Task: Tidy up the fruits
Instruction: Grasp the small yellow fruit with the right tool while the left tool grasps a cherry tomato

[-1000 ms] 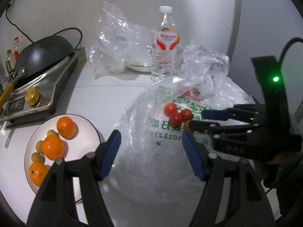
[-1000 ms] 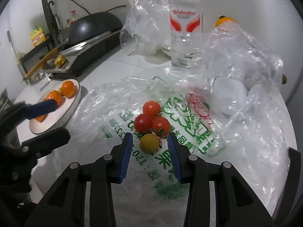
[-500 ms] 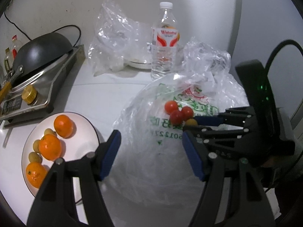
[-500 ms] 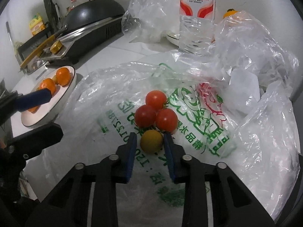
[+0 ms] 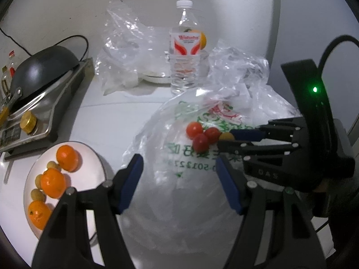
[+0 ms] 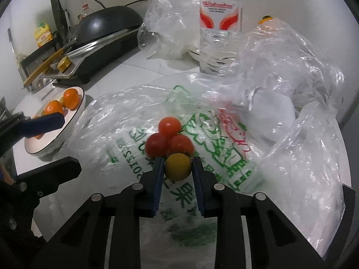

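Three red cherry tomatoes [image 6: 169, 137] and a yellow cherry tomato [image 6: 178, 166] lie on a printed plastic bag [image 6: 219, 157]. My right gripper [image 6: 177, 168] is shut on the yellow tomato, which touches the red ones. In the left wrist view the right gripper [image 5: 226, 140] comes in from the right with the yellow tomato [image 5: 226, 136] beside the red tomatoes [image 5: 202, 134]. My left gripper [image 5: 179, 179] is open and empty above the bag's near side. A white plate [image 5: 94, 168] at the left holds three oranges [image 5: 53, 182] and several small yellowish fruits.
A water bottle [image 5: 185, 56] stands behind the bag, with crumpled clear bags [image 5: 132, 51] and a white dish beside it. A stove with a black wok [image 5: 40, 67] is at the far left. An orange [image 6: 265, 20] sits behind the right-hand bags.
My right gripper moved forward and closed its fingers onto the yellow tomato. My left gripper stayed open and shifted only slightly.
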Demonstrator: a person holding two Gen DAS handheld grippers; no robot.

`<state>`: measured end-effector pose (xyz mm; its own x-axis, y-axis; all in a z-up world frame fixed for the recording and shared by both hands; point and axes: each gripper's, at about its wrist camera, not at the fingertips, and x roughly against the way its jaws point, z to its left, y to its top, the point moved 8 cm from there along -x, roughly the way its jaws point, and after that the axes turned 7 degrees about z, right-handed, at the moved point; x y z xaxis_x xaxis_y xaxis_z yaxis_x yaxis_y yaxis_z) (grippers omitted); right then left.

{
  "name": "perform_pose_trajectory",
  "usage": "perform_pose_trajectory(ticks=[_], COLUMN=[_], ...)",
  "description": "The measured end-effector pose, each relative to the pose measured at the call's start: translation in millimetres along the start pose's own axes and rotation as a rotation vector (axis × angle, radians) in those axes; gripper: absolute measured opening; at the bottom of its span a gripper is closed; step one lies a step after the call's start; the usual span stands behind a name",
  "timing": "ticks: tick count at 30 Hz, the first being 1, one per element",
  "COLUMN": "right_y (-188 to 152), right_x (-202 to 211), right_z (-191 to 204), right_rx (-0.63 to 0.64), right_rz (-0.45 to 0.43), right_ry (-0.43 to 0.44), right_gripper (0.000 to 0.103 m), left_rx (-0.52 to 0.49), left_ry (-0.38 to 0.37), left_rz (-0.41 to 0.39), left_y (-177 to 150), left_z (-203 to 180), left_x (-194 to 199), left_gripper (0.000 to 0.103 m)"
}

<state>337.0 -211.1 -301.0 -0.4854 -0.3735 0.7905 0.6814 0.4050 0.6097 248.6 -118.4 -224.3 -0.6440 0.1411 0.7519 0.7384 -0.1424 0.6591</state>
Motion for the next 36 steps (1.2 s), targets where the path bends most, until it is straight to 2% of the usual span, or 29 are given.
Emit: perform_pose_trajectory(ticks=[14,20,33,36], right_y=[8,7,7,7], right_x=[4,4,2,2], right_z=[-14,-23,-29,-30], right_rx=[-0.029,-0.048,-0.058,-0.060], right_rz=[-0.035,-0.038,-0.045,-0.046], right_ry=[0.063,0.086,0.108,0.111], right_gripper=[0.027,0.027,0.027,0.027], left_rx=[-0.057,-0.076,-0.103,-0.108], left_ry=[0.008,0.019,0.038,0.041], left_rz=[0.037,0.068,0.110,0.114], left_y=[12,13,16,16], left_z=[-22,-27,-30,-31], left_x=[-34,-52,-81,-86], left_gripper=[0.067,0.055,0.046,0.038])
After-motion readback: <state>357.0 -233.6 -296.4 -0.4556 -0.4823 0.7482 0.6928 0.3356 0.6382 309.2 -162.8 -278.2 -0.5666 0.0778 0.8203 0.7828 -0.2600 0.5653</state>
